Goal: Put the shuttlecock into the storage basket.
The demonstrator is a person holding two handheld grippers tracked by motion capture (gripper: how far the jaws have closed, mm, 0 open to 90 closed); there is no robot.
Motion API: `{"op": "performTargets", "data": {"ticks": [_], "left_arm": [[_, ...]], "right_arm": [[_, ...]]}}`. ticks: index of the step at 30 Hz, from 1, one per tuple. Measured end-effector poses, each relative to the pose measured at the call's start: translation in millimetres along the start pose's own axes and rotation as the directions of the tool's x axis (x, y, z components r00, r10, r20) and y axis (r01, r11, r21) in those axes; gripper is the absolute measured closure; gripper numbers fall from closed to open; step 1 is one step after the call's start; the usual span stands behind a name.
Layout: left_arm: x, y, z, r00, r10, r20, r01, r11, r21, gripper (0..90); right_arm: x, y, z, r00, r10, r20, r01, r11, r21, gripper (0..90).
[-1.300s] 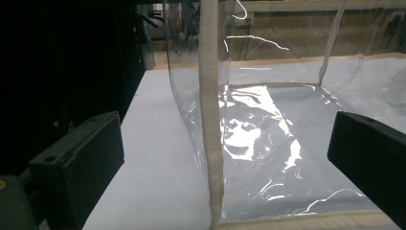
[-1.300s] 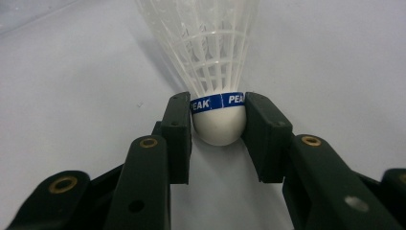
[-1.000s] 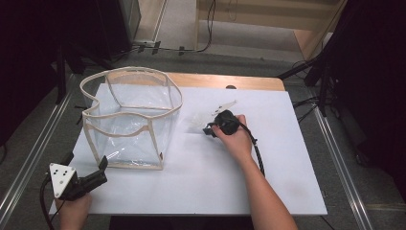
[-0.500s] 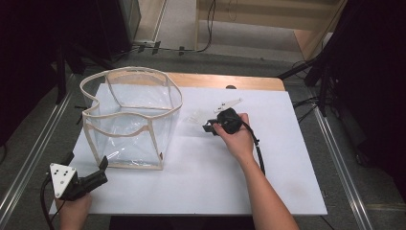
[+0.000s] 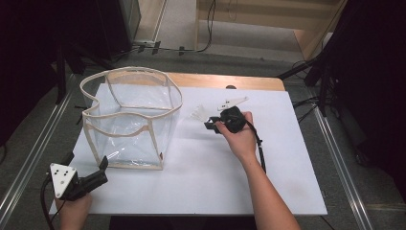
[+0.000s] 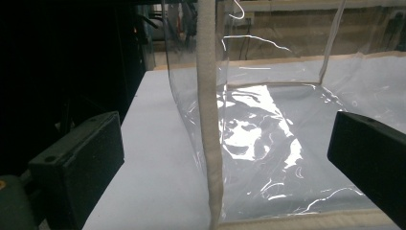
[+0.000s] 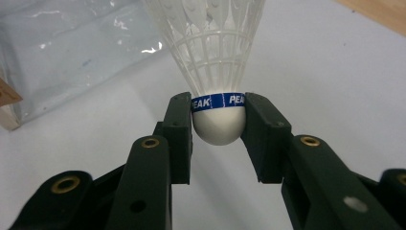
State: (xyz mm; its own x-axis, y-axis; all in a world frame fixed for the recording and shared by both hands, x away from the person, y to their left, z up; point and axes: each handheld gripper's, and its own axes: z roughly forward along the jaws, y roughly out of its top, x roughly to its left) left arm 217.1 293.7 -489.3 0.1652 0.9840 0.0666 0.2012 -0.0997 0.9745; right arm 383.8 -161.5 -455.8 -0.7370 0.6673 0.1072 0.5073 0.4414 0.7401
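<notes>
Tongs, right (image 7: 218,125): closed on the white cork of a shuttlecock (image 7: 218,72), one pad on each side of the blue band, skirt pointing away from the hand; in the high view these tongs (image 5: 212,125) sit a little farther from the bag than a second ago, and seem lifted off the desk.
Tongs, left (image 5: 102,168): jaws spread wide with nothing between them, resting at the near left corner of the desk, unmoved; their own view looks along them at the bag's near corner seam.
Desk (image 5: 287,158): white sheet over a wooden top, bare around the right hand.
Bag (image 5: 131,117): clear plastic with cream edging, standing upright with its mouth open, left of the right tongs and well apart from them.
Shuttlecock position: held in the right tongs above the desk, between the bag and the right hand (image 5: 242,139), outside the bag.
Meaning of the change: the grip looks secure, so the pick-up seems done; carrying it over the bag's rim likely comes next.
</notes>
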Motion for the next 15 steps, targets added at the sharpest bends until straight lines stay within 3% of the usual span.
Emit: {"op": "performTargets", "data": {"ticks": [15], "left_arm": [[-0.4, -0.1, 0.0, 1.0000, -0.001, -0.001, 0.001, 1.0000, -0.001, 0.0]], "right_arm": [[1.8, 3.1, -12.1, 1.0000, 0.004, -0.003, -0.004, 0.999, -0.045, 63.0]]}}
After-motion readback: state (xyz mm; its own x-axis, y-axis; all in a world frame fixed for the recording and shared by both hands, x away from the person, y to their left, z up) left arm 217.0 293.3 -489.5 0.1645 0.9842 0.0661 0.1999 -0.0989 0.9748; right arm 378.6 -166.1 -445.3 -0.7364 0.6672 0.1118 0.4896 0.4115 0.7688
